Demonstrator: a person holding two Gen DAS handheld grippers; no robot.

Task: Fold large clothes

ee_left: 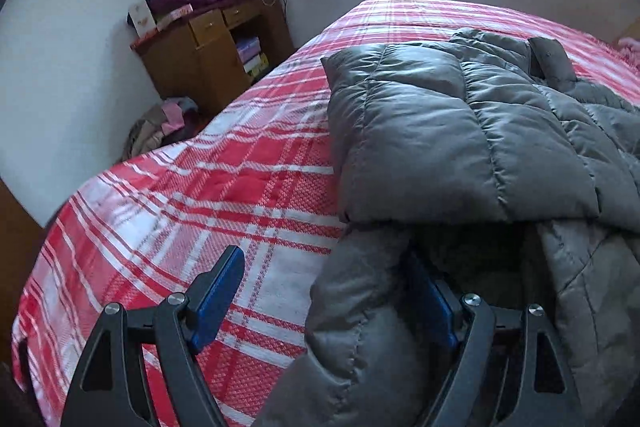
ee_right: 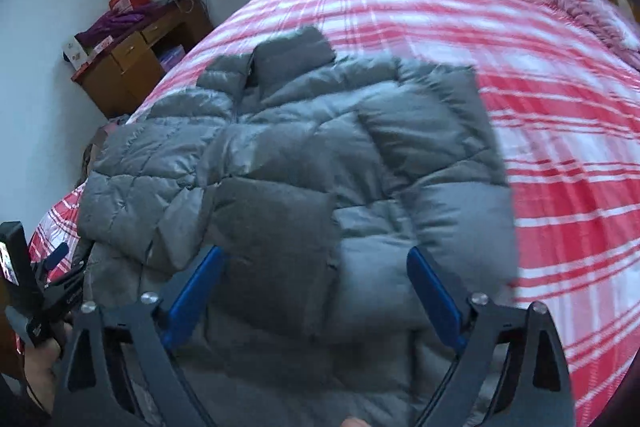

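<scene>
Folding looks partway done: the grey quilted puffer jacket [ee_right: 288, 155] lies on the bed's red-and-white plaid cover [ee_right: 560, 131], both sleeves already laid inward across its body. At the jacket's near hem, the left gripper [ee_left: 332, 303] stands wide apart, one blue finger over the plaid and the other tucked under a padded edge, while the right gripper [ee_right: 316, 291] hovers, equally spread, above the hem. The next move probably calls for both to close on that hem and carry it toward the collar.
</scene>
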